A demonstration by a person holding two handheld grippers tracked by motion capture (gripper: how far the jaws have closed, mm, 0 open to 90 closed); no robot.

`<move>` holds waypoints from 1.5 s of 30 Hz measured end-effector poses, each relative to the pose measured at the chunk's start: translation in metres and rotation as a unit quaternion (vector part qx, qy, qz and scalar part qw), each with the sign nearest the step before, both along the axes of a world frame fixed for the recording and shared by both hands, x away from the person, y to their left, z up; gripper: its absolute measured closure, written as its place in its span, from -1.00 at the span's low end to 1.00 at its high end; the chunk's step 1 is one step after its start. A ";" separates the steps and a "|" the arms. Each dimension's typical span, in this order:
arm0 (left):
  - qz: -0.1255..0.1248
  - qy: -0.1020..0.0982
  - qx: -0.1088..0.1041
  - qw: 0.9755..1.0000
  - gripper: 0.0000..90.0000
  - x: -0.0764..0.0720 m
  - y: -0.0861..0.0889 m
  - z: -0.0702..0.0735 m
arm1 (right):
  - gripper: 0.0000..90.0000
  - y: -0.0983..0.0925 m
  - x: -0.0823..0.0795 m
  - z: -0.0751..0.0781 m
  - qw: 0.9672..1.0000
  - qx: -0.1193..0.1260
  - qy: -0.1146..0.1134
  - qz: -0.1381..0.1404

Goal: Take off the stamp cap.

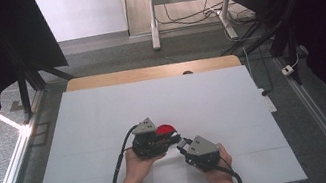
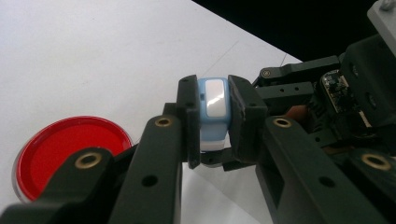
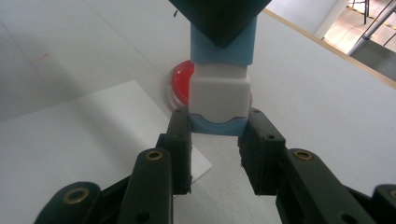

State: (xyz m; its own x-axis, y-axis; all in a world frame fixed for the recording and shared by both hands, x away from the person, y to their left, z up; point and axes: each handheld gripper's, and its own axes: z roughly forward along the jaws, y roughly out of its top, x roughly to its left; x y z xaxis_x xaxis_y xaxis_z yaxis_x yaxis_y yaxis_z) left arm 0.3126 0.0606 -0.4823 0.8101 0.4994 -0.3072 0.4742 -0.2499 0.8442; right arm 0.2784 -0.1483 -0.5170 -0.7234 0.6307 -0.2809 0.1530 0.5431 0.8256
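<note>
One small blue-and-white case (image 2: 214, 112) hangs above the white table (image 1: 94, 118), pinched from both ends: the left gripper (image 2: 214, 122) clamps its blue body, and the right gripper (image 3: 218, 140) has its jaws closed on the lower end (where white meets blue). One red round dish (image 1: 166, 130) lies at the left gripper's two o'clock in the high view. One paper sheet (image 1: 169, 181) lies at six o'clock.
</note>
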 end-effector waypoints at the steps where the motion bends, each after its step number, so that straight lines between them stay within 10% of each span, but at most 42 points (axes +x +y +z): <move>1: 0.028 -0.020 -0.003 0.999 0.69 -0.003 0.002 0.002 | 0.46 0.000 0.002 -0.002 1.000 -0.026 0.005 0.004; 2: 0.052 -0.047 0.006 0.998 0.69 -0.004 0.007 0.007 | 0.46 0.000 0.002 -0.002 1.000 -0.026 0.005 0.004; 6: 0.068 -0.033 -0.026 0.997 0.69 0.003 0.039 0.017 | 0.45 -0.011 0.003 -0.006 1.000 0.000 0.018 -0.003; 16: 0.028 -0.031 -0.009 0.999 0.68 0.000 0.020 0.014 | 0.45 -0.014 0.003 0.004 1.000 0.025 0.016 0.000; 45: 0.025 -0.030 -0.001 0.999 0.68 0.003 0.026 0.013 | 0.44 -0.040 0.005 0.000 0.999 0.042 0.032 0.003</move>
